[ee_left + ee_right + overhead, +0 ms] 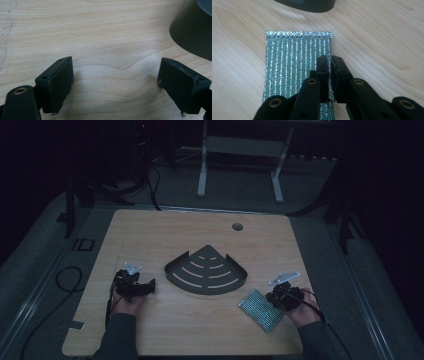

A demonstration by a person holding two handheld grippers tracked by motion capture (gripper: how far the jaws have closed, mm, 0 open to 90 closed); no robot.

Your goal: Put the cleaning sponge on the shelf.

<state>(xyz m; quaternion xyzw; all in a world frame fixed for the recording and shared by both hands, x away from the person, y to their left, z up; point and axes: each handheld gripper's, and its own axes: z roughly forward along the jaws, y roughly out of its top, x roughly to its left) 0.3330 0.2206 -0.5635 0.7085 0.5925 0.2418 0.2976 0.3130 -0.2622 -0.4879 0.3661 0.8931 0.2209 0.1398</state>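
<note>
Worktop (200,335): light wood, square, with a round cable hole (237,226) near its far edge at about 1 o'clock from centre.

Tray (206,271): a dark, fan-shaped metal tray with curved slots lies flat at the centre of the worktop, its point toward 12 o'clock and its curved rim toward the person.

Mat (260,310): a rectangular green and silver ribbed mat lies flat at about 4 o'clock from the tray, near it but apart, skewed to the worktop edges.

Left gripper (141,288): held at about 8 o'clock from the tray, close to the worktop surface. In the left gripper view its jaws are spread wide with bare wood between them; the tray's dark wall sits at the upper right, not touching either jaw.

Right gripper (330,65): held at the mat's right-hand edge. In the right gripper view its jaws are pressed almost together along that edge; whether the edge is pinched between them cannot be told.
</note>
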